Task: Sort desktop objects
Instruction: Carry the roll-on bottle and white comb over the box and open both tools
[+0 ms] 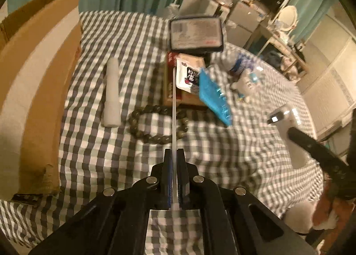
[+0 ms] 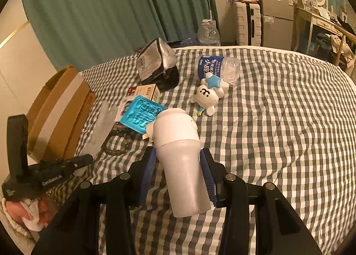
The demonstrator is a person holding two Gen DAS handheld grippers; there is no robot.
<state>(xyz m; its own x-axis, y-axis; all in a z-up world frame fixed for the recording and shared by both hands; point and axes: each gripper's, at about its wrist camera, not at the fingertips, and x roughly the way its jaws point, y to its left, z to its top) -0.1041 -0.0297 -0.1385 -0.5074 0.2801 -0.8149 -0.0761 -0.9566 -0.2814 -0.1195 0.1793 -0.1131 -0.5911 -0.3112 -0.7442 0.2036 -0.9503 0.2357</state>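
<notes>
Left gripper (image 1: 174, 155) fingers together, pinching thin flat card (image 1: 174, 108) edge-on above bead bracelet (image 1: 155, 125). Right gripper (image 2: 178, 161) clamped on white bottle (image 2: 180, 150), held over checked cloth (image 2: 278, 121). Cardboard box (image 1: 37, 72) at far left.

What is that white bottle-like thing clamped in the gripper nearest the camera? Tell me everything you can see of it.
The white bottle looks like smooth matte plastic: a plain body that widens to a seam, then a rounded upper part with a small knob on each side. It is held tilted, top end pointing away, above the checked cloth. The right hand-held gripper clamps it, one blue pad on each side of the body. Its top end overlaps a blue blister pack in this view; contact cannot be told.
</notes>
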